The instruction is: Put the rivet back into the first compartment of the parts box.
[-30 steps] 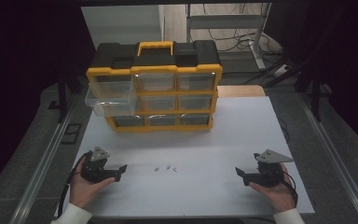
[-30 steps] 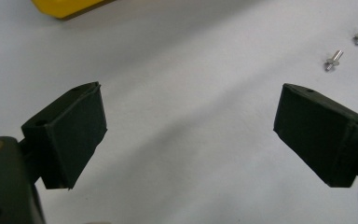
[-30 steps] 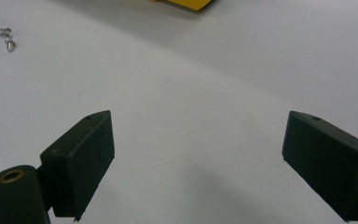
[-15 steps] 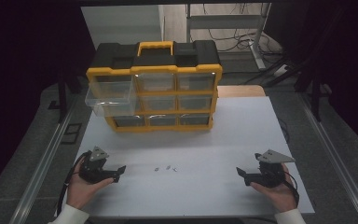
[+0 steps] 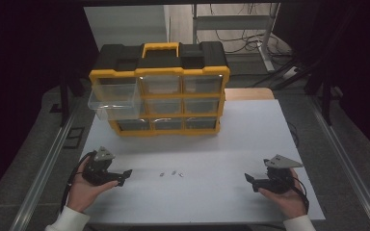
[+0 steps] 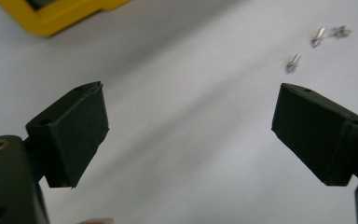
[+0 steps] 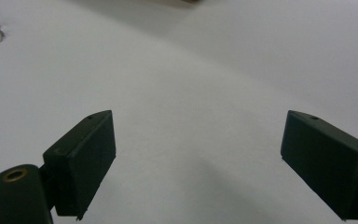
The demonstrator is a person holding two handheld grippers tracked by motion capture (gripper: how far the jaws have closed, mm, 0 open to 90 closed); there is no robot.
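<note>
The left hand-held gripper (image 5: 118, 177) is resting low at the near left of the white desk (image 5: 231, 144), its jaws standing wide apart with nothing between them; the right hand-held gripper (image 5: 251, 179) is sitting at the near right, its jaws likewise spread and empty. Three small metal pieces (image 5: 171, 173), probably screws though they are too small and blurred to be sure, are lying on the bare desk between the two grippers, nearer the left one and touching neither; in the left gripper view they are showing beyond the right-hand jaw. A yellow and black drawer organiser (image 5: 160, 91) is standing upright at the far side of the desk, well apart from both grippers, with one clear drawer (image 5: 113, 101) on its left column sticking out.
</note>
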